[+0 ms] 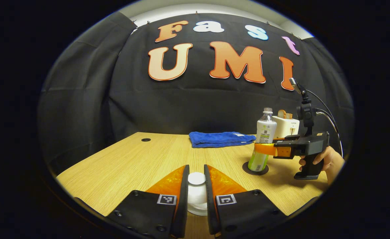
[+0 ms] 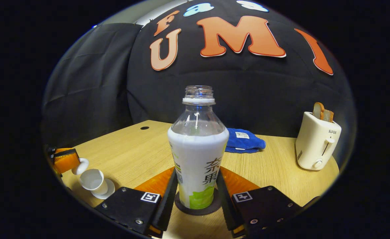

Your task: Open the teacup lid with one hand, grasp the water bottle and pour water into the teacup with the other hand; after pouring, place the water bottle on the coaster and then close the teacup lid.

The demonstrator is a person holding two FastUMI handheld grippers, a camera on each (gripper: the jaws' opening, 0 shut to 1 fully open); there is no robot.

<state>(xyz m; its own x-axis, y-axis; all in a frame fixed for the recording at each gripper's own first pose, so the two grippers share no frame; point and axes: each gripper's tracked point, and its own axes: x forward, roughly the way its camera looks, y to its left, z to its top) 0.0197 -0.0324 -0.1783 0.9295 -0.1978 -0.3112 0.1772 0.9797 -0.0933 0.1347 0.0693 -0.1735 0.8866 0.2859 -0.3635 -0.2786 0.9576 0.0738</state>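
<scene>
Behind bottle (image 2: 198, 156): towel (image 2: 244, 141), toaster (image 2: 317, 142).

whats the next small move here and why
Probably open the right gripper and back off, assuming the pour is done, which I can't confirm. The bottle stands upright on the coaster with the fingers flanking it. The cup is open, and the left gripper holds the lid beside it, ready to close afterwards.

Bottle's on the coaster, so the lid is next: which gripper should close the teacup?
Left. The left gripper holds the lid beside the open teacup; the right gripper flanks the bottle.
</scene>
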